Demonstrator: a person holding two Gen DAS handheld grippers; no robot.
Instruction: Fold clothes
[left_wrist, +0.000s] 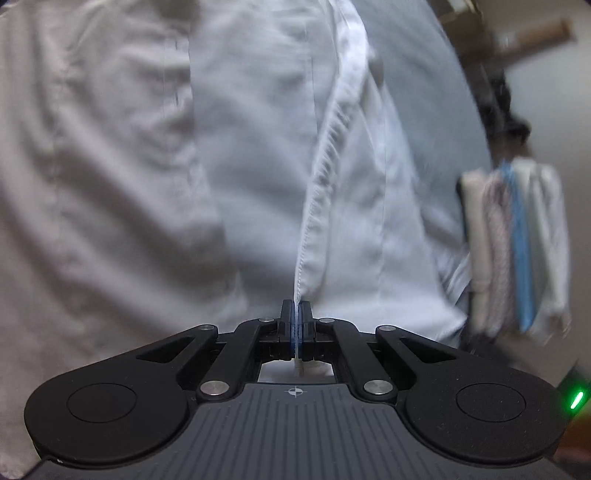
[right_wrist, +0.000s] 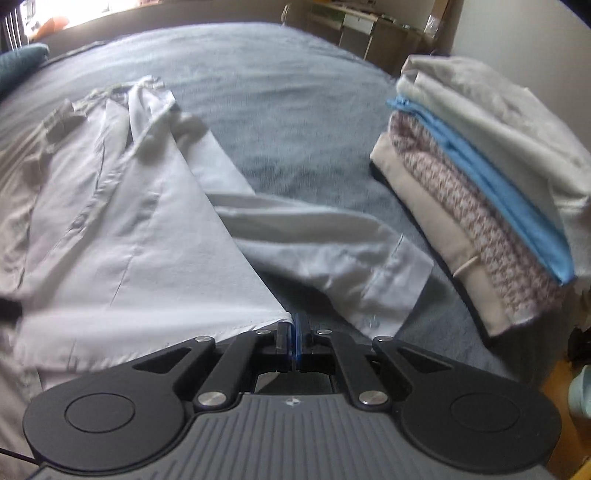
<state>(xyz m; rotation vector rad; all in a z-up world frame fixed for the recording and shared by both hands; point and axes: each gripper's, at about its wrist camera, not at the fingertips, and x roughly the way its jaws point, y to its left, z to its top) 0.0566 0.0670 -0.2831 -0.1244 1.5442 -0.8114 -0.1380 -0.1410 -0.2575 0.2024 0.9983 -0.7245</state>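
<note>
Your left gripper (left_wrist: 296, 314) pinches the white shirt (right_wrist: 147, 229) hem, your right gripper (right_wrist: 294, 330) is closed at its corner, and the shirt lies lengthwise, collar away, beside the folded stack (right_wrist: 480, 192).

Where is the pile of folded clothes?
In the right wrist view, the pile of folded clothes sits on the grey bed, at the right, just beyond the white shirt's cuffed sleeve.
</note>
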